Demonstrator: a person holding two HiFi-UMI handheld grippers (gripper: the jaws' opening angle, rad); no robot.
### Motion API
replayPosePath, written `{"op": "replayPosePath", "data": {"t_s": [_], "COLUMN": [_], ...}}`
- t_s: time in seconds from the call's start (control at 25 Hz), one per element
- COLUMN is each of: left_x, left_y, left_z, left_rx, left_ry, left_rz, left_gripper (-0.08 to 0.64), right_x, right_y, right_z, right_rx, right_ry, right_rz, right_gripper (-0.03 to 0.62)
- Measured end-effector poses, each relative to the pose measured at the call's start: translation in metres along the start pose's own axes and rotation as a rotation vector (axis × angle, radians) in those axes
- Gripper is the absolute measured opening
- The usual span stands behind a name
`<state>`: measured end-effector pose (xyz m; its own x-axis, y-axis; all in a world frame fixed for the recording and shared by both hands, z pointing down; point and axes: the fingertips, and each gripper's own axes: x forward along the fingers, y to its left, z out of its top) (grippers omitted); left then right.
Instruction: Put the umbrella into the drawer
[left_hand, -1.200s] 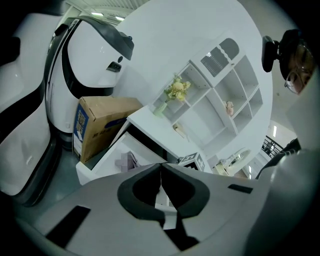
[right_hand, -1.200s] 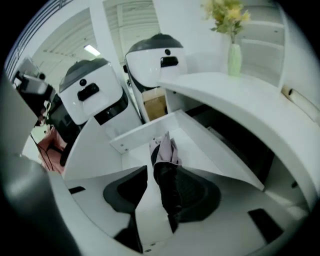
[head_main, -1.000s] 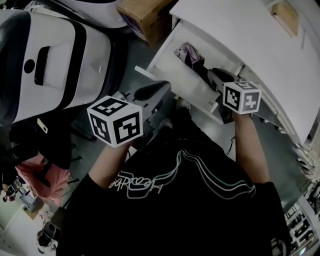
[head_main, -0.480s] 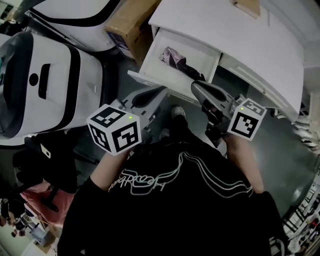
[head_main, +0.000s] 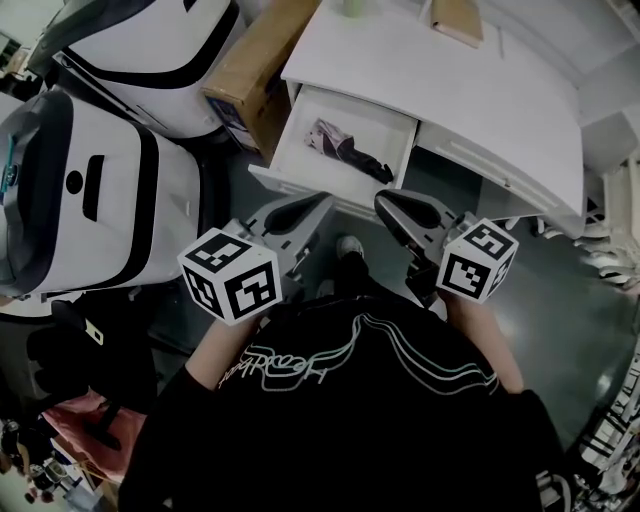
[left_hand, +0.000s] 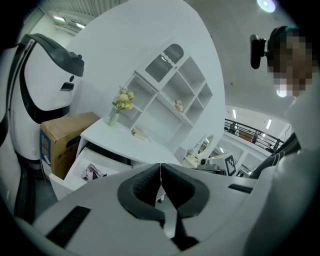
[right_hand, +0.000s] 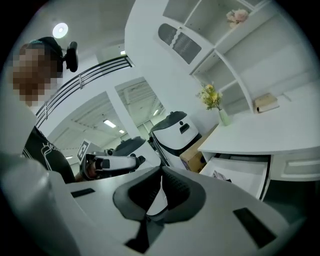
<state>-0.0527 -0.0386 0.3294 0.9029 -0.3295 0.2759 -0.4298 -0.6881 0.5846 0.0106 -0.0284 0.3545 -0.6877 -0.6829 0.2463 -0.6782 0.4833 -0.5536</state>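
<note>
The folded umbrella (head_main: 345, 146), pale patterned cloth with a dark end, lies inside the open white drawer (head_main: 290, 152) of the white desk (head_main: 470, 80). In the left gripper view the umbrella (left_hand: 93, 172) shows in that drawer (left_hand: 75, 167). In the right gripper view the drawer (right_hand: 250, 176) stands open with the umbrella (right_hand: 220, 176) at its left. My left gripper (head_main: 318, 203) and right gripper (head_main: 385, 200) hang side by side just short of the drawer front, both shut with nothing between the jaws. Left gripper (left_hand: 160, 166) and right gripper (right_hand: 161, 171) show their pads meeting at the tips.
A brown cardboard box (head_main: 262, 62) stands left of the drawer. Large white and black machines (head_main: 110, 190) fill the left side. The desk carries a vase of flowers (left_hand: 121, 102) and shelves (left_hand: 170, 95). Grey floor (head_main: 540, 290) lies right of the person.
The right gripper has left the drawer, where it reached beside the umbrella, and pulled back and up. The left gripper has risen too. The umbrella stays in the drawer.
</note>
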Motion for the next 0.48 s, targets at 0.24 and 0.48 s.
{"op": "replayPosePath", "data": {"t_s": [0.24, 0.48], "left_x": [0.006, 0.013], "left_y": [-0.001, 0.002], "left_z": [-0.001, 0.001], "left_rx": [-0.005, -0.011], "left_ry": [0.007, 0.015], "left_rz": [0.017, 0.035], "left_gripper": [0.021, 0.021], "right_x": [-0.001, 0.001], "right_y": [-0.005, -0.015], "right_z": [0.002, 0.007], "right_rx": [-0.002, 0.016], "right_ry": [0.015, 0.024], "right_rz": [0.015, 0.017], "right_gripper": [0.047, 0.047]}}
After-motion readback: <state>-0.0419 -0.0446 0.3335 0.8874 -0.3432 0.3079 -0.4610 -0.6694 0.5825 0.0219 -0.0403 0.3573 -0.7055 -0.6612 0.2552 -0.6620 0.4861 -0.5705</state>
